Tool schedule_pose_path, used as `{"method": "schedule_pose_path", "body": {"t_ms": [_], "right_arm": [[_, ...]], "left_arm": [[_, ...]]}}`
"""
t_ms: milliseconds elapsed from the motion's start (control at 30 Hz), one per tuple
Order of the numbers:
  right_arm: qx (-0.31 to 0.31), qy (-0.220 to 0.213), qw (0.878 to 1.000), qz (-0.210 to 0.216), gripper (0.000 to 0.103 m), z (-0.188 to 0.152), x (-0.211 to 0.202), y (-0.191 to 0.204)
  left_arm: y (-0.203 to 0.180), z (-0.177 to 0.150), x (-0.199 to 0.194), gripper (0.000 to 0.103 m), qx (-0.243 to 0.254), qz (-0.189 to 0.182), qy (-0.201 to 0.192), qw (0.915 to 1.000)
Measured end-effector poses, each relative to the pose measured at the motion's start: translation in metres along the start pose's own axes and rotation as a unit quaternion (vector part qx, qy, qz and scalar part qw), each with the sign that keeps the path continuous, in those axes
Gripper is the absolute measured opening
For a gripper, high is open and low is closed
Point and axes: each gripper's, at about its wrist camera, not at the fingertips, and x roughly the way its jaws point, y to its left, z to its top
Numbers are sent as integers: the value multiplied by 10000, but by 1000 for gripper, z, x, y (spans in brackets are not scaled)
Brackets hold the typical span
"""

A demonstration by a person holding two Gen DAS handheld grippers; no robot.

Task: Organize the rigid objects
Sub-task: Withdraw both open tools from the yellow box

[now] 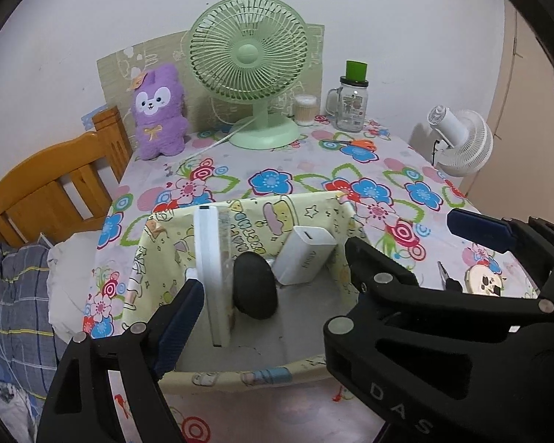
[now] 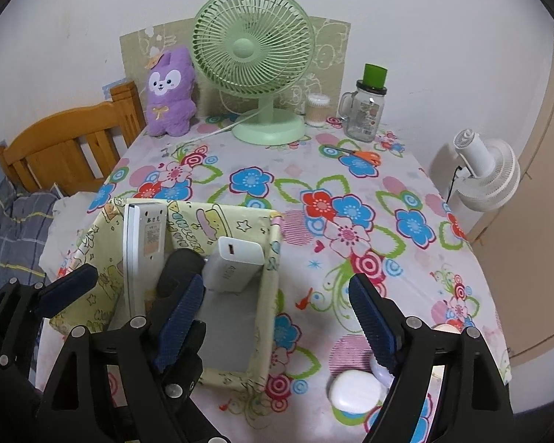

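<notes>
Left wrist view. Hovering with the left hand-held gripper (image 1: pixel 273 265) spread wide and empty, just above the near half of the yellow cartoon-print fabric box (image 1: pixel 325 199), which sits near the front left corner of the floral-cloth worktop (image 1: pixel 277 170). Already stowed inside: a white slim remote control (image 1: pixel 210 258) stood on edge by the left wall, a black oval pebble-shaped object (image 1: pixel 255 284) wedged beside it, and a white rectangular charger block (image 1: pixel 306 258) leaning on the far wall. Probably packed upright and close together to leave the right half of the box free. Off to the right, one blue pad of the right hand-held gripper (image 1: pixel 476 227), with a small round cartoon-printed item (image 1: pixel 487 277) below it on the cloth.

Right wrist view. Right hand-held gripper (image 2: pixel 275 280) likewise gaping, nothing between the pads, straddling the right wall of the box (image 2: pixel 273 258). Left hand-held gripper (image 2: pixel 70 284) at the lower left, over the box's left side. Not yet sorted, by the look of it: a white rounded flat case (image 2: pixel 356 391) close to the front edge, right of the box, partly behind the right finger. Orange-handled scissors (image 2: pixel 365 157) well apart, towards the back right corner. Likely next: reaching for the white case, nearest to the open right hand-held gripper.
</notes>
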Motion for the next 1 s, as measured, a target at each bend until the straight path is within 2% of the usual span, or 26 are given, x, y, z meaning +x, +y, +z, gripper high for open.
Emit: {"method": "schedule_pose_path", "body": {"t_ms": [1000], "right_arm": [[221,-392,9990,-68,85,-32,-54,-68]], "left_arm": [[-70,-9,-31,88,85,-108,-206,9997]]}}
